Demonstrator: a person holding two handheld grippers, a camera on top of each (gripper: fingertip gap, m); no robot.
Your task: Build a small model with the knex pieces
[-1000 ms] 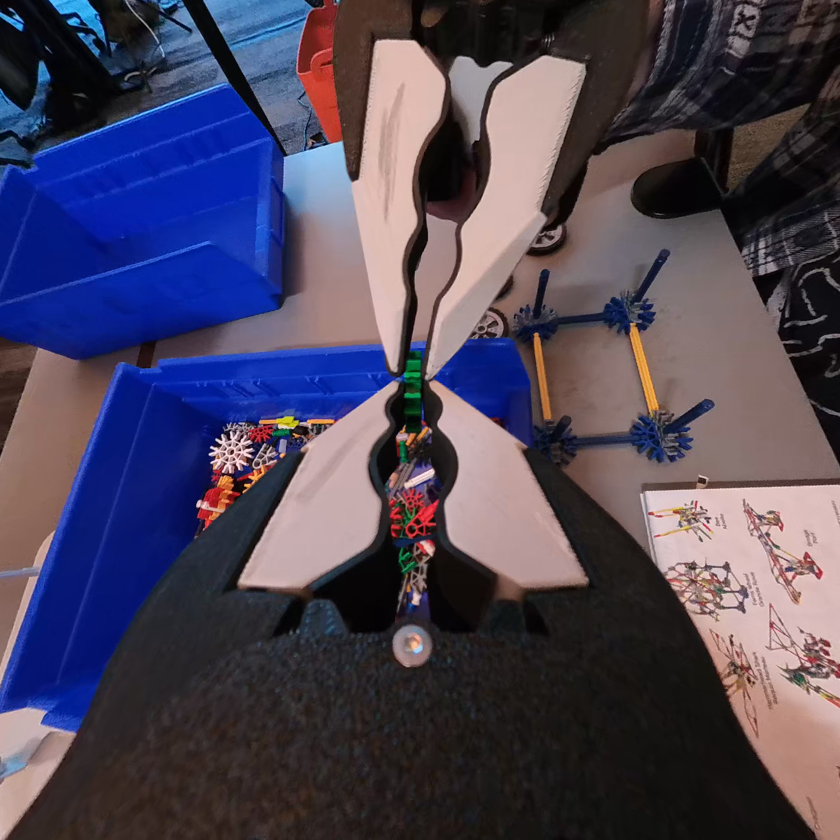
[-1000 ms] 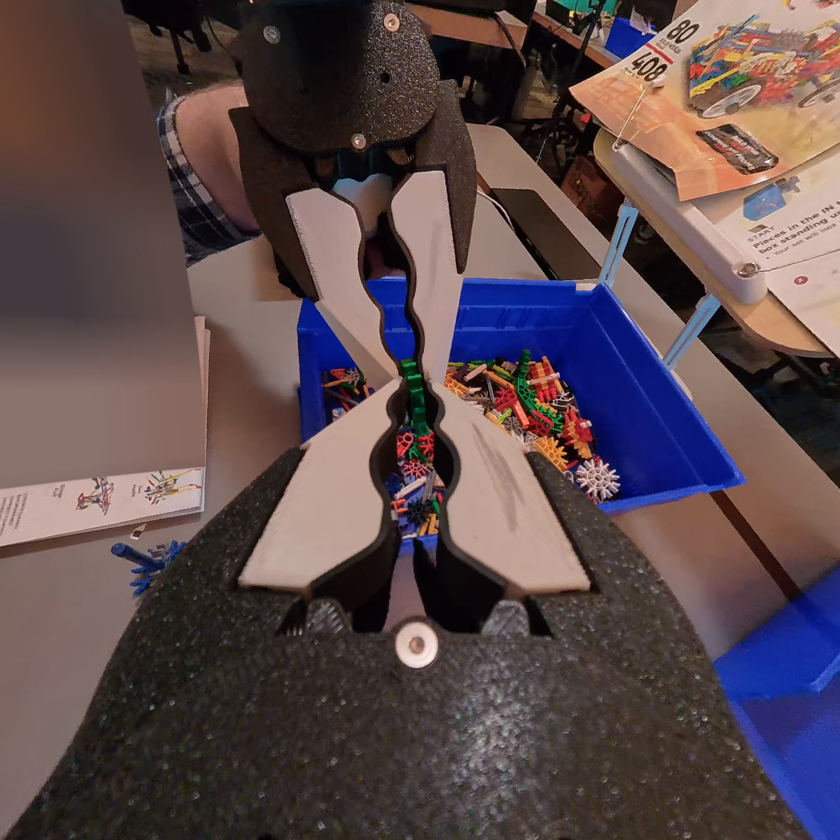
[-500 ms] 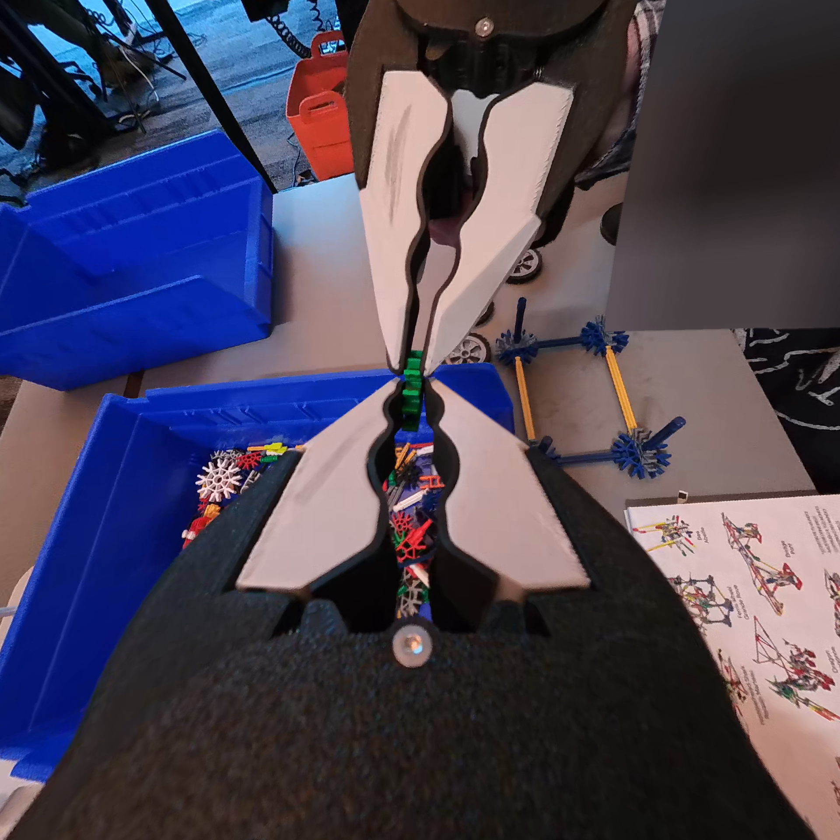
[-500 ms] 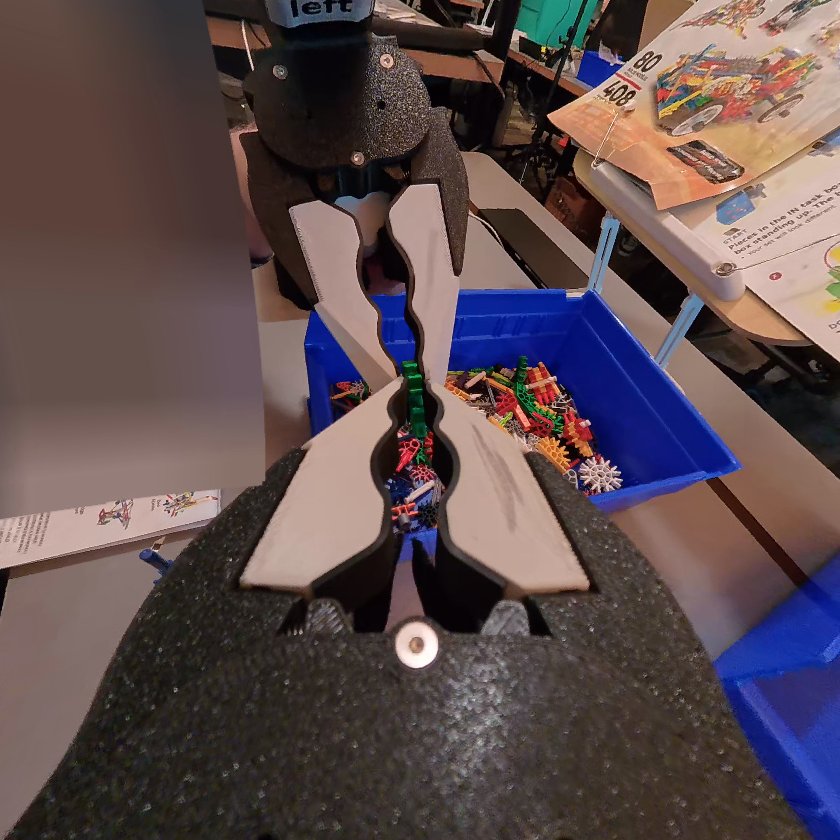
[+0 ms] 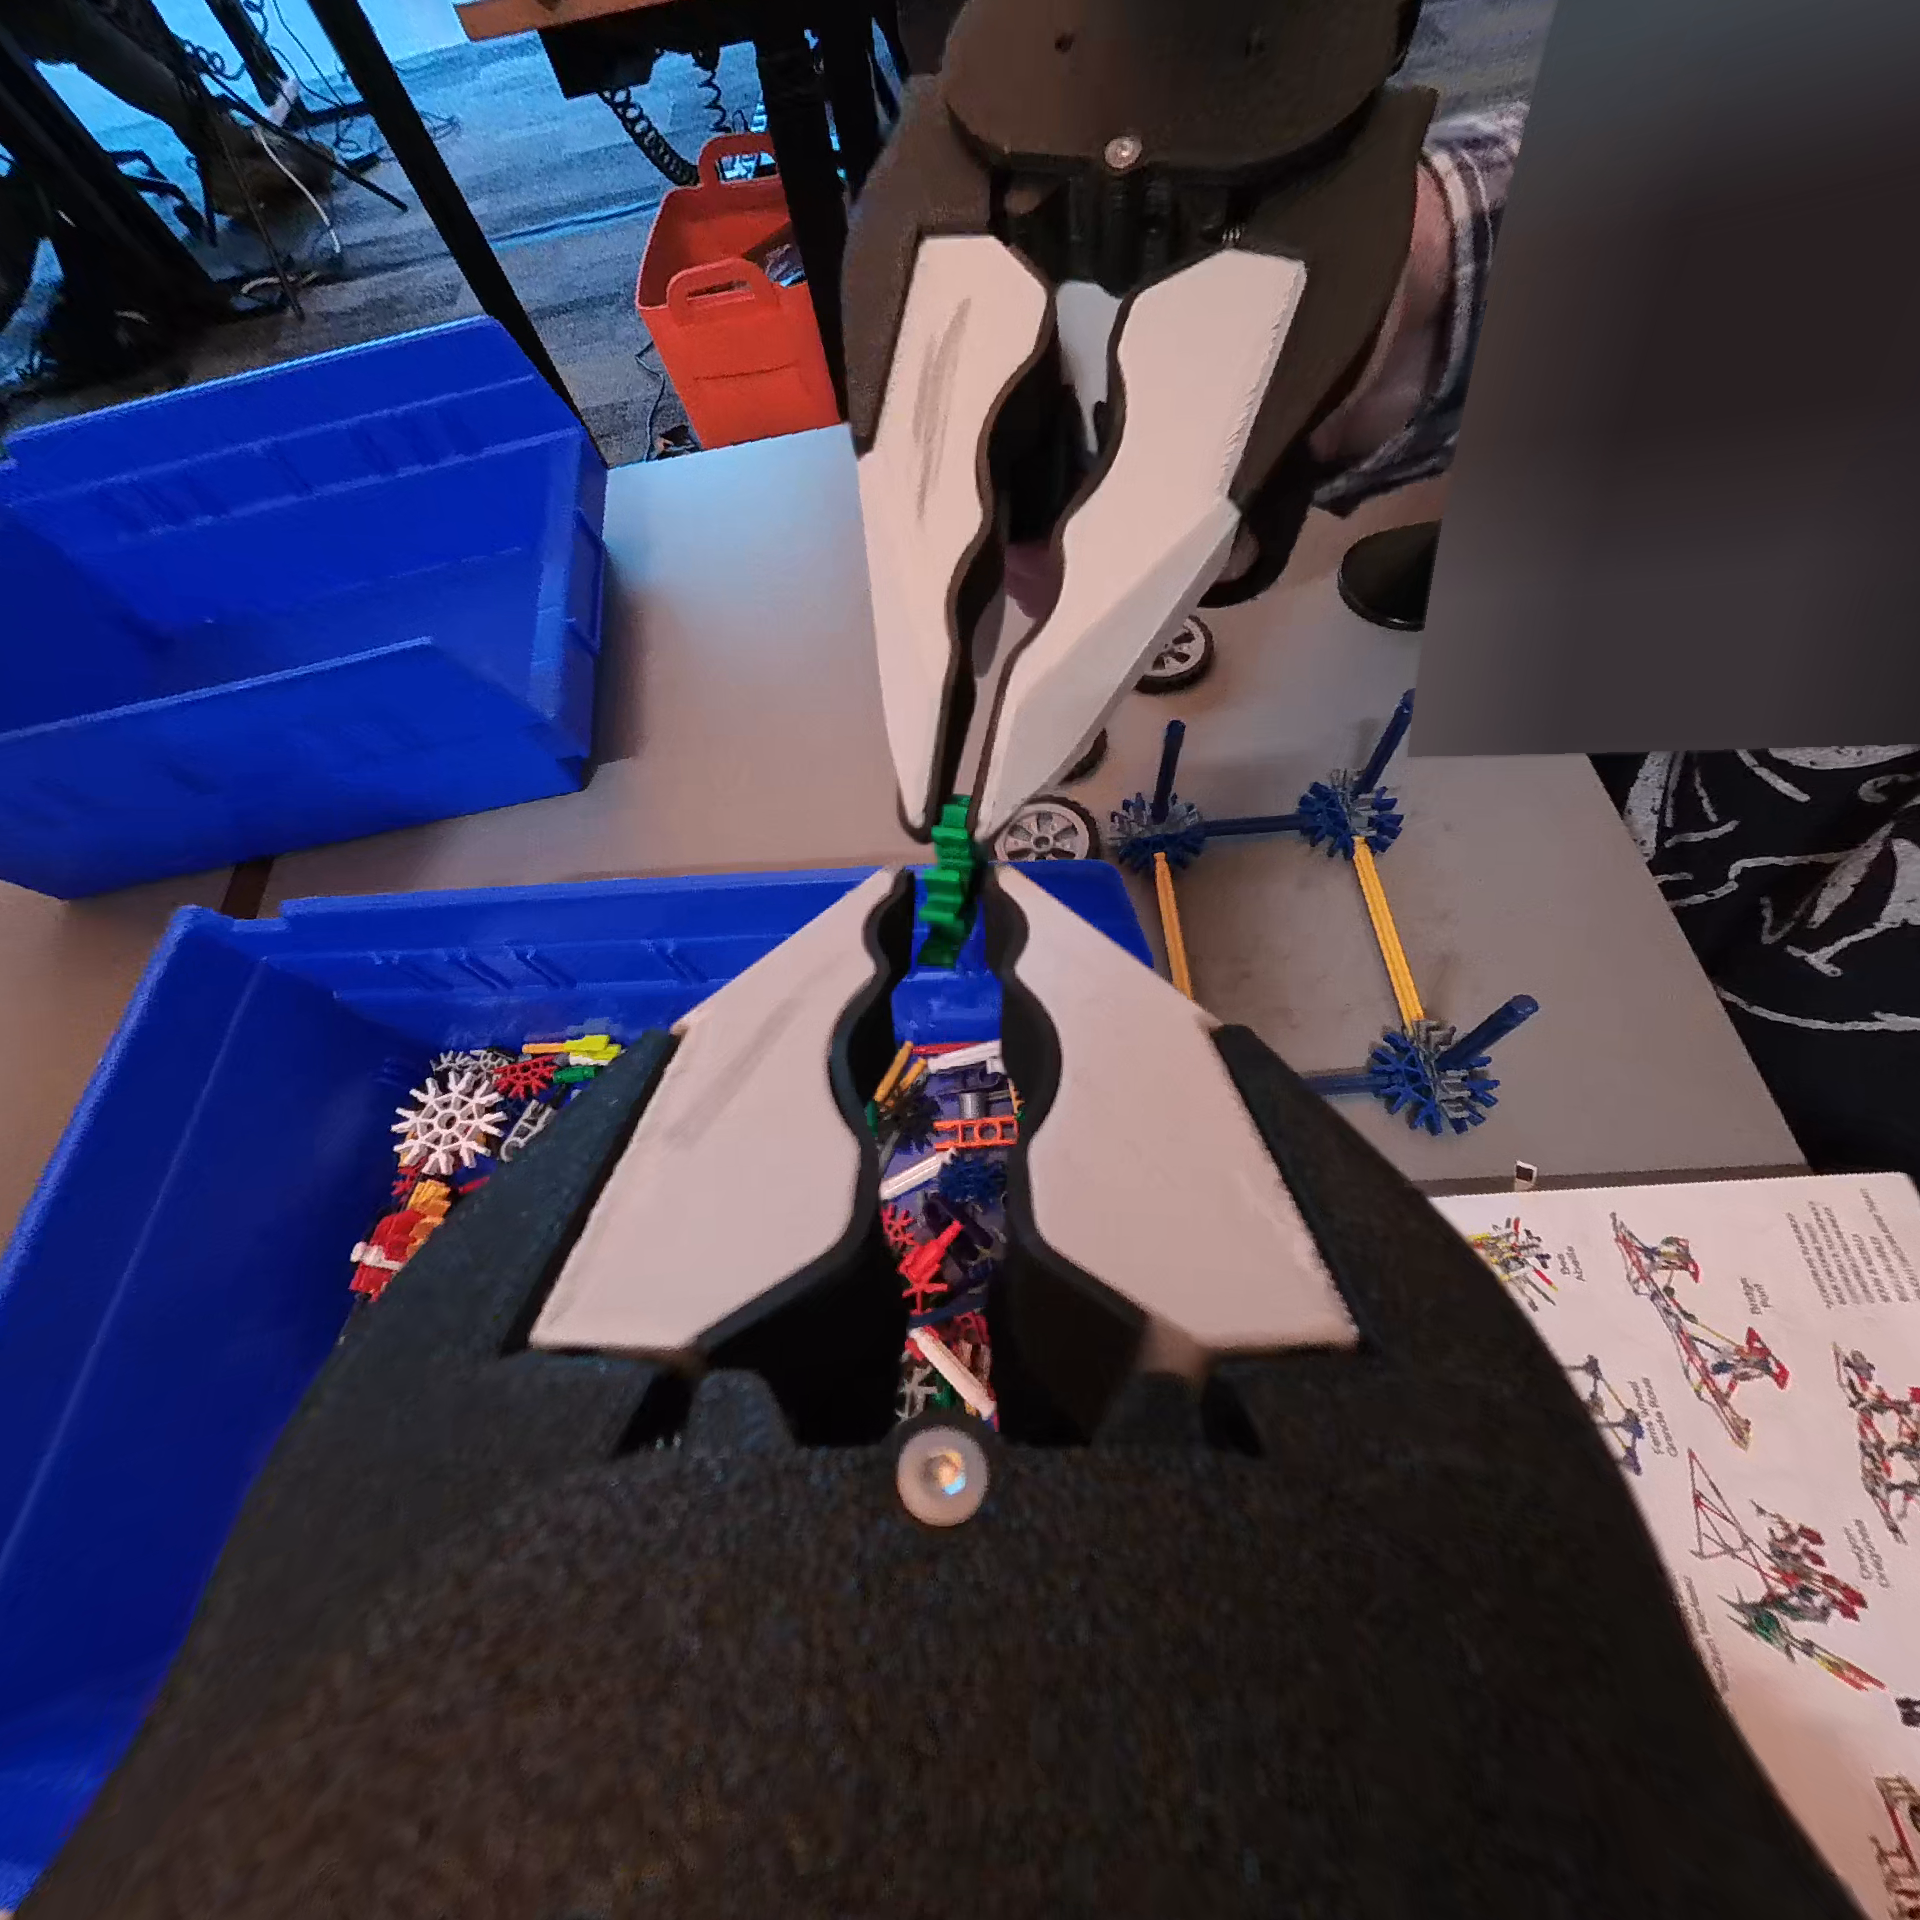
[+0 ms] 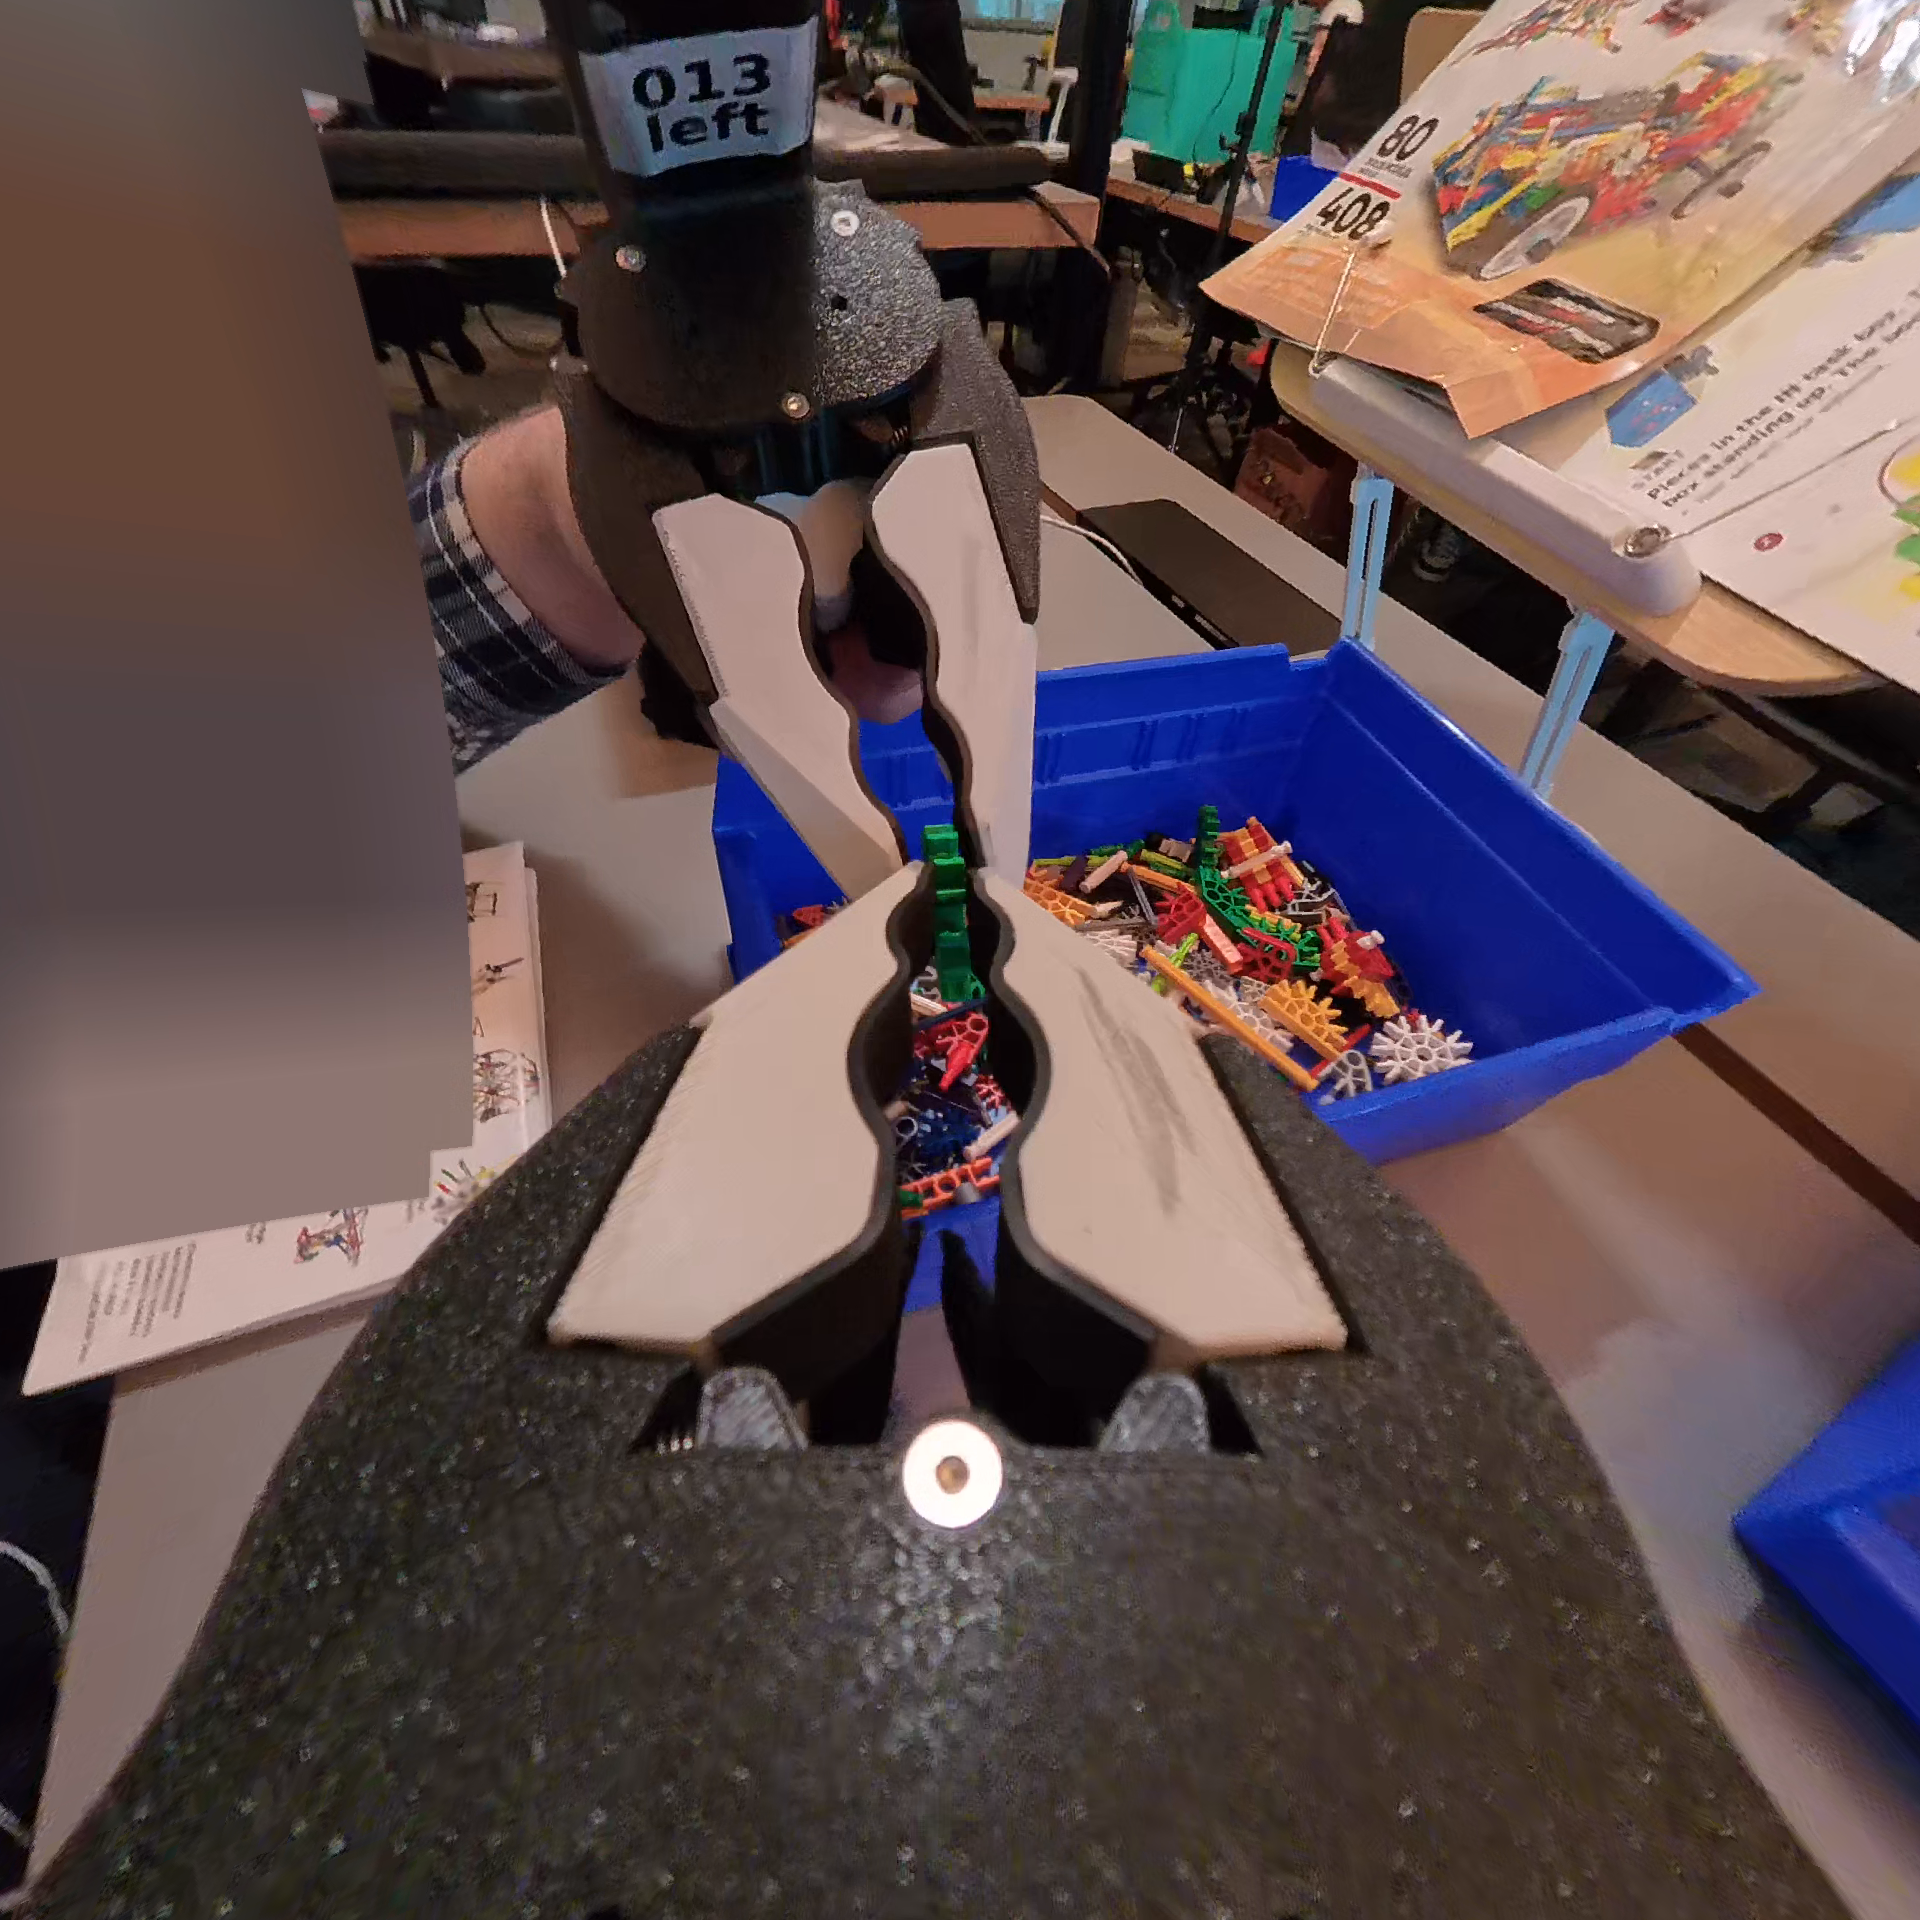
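My left gripper point(image 5: 951, 896) and my right gripper point(image 6: 951, 883) meet tip to tip above a blue bin point(image 5: 582, 916) of mixed coloured building-toy pieces. Both are shut on the same green toothed piece point(image 5: 951, 878), one at each end, and hold it in the air over the bin's far rim. The piece also shows in the right wrist view point(image 6: 948, 914). The right gripper point(image 5: 951, 821) comes in from the top of the left wrist view. The left gripper point(image 6: 940, 847) comes in from the top of the right wrist view.
A blue and yellow rod frame point(image 5: 1299, 935) and small wheels point(image 5: 1049, 831) lie on the table beside the bin. An instruction booklet point(image 5: 1714, 1403) lies near it. A second blue bin point(image 5: 291, 623) stands at the table's far end. A toy box picture on a stand point(image 6: 1558, 208) is off to one side. Less than 4 cm separates the two grippers' tips.
Both grippers have risen a little and stay shut on the green piece. The bin and the table sit lower in both views.
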